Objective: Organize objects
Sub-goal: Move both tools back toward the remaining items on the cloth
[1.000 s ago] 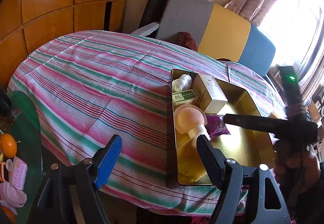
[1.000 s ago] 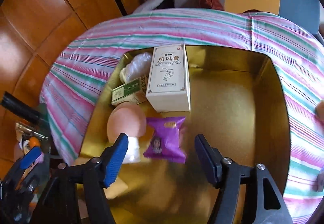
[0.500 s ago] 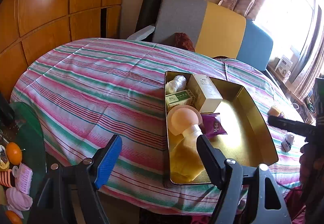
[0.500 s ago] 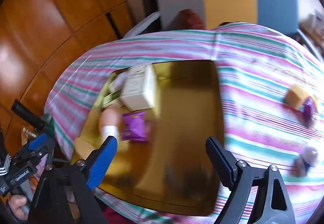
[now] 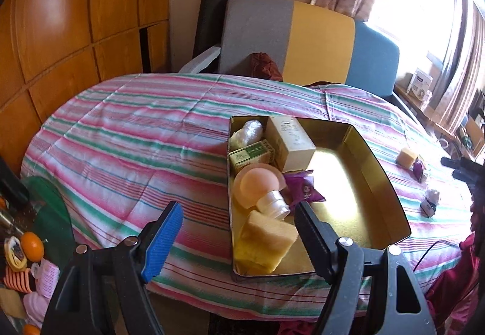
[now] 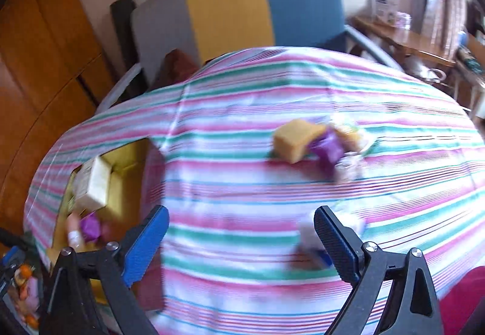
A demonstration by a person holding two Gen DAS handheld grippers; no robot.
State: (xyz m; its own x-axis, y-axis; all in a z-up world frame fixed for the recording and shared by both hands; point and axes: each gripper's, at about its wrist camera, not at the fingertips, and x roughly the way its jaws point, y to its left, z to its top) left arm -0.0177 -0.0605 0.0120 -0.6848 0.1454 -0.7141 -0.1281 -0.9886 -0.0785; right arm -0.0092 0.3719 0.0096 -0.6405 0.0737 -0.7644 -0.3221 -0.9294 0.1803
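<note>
A gold tin sits on the striped table and holds a white box, a green box, a pink round bottle, a purple packet and a yellow sponge. My left gripper is open and empty at the tin's near end. My right gripper is open and empty over the cloth, right of the tin. Ahead of it lie a yellow sponge and a purple packet. A blurred small item lies beside its right finger.
A grey, yellow and blue sofa stands behind the table. A wooden wall is on the left. A green side table with oranges stands low on the left. A small white item lies right of the tin.
My right gripper has swung right, away from the tin, to the loose items on the cloth. My left gripper has drawn back a little from the tin.
</note>
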